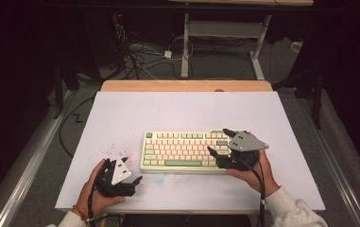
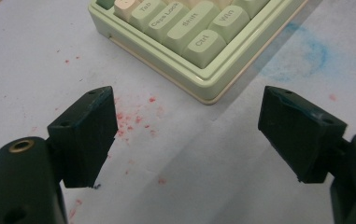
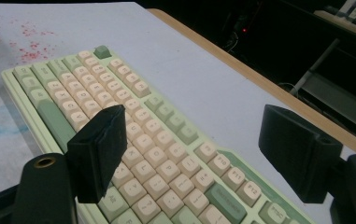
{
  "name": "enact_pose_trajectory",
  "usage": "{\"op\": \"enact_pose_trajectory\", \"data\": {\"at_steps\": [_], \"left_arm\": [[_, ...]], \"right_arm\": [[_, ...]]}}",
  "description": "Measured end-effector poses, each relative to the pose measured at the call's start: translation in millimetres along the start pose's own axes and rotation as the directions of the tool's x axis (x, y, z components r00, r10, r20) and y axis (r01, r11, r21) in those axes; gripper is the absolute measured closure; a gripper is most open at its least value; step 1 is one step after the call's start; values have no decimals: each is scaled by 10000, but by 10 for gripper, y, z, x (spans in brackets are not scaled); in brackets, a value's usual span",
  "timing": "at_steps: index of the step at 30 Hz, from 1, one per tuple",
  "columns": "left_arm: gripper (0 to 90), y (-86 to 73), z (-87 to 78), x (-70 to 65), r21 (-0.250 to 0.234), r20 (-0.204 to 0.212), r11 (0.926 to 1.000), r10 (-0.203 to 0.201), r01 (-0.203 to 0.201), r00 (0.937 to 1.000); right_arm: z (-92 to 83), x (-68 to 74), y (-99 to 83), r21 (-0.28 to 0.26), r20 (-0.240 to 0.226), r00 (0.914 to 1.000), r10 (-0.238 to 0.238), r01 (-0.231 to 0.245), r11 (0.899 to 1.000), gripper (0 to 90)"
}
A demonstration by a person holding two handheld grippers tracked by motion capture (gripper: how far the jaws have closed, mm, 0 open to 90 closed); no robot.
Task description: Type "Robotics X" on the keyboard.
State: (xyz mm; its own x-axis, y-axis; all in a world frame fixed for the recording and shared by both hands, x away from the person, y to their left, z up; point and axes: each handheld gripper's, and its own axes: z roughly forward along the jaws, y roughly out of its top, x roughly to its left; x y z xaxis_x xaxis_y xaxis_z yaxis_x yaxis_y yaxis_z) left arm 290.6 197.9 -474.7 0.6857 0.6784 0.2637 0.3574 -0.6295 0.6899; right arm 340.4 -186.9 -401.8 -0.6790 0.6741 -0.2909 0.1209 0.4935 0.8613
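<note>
Light falls from above onto the white desk [image 1: 121, 118], which reads bright and even in the high view, while the floor and room around it sink into near black. The high view is soft and grainy, with fine detail lost. In the left gripper view the keyboard [image 2: 203, 51] casts a soft shadow to its right, and the dark fingers [image 2: 84, 135] close to the lens are slightly blurred. The right gripper view is dimmer, its background almost unlit.
</note>
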Motion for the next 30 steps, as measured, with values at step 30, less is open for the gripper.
{"op": "enact_pose_trajectory", "data": {"at_steps": [30], "left_arm": [[232, 30, -69, -3, -438, 80, 9989, -171, 174, 9998]], "right_arm": [[-559, -97, -642, 449, 1205, 9927, 85, -140, 9989, 238]]}}
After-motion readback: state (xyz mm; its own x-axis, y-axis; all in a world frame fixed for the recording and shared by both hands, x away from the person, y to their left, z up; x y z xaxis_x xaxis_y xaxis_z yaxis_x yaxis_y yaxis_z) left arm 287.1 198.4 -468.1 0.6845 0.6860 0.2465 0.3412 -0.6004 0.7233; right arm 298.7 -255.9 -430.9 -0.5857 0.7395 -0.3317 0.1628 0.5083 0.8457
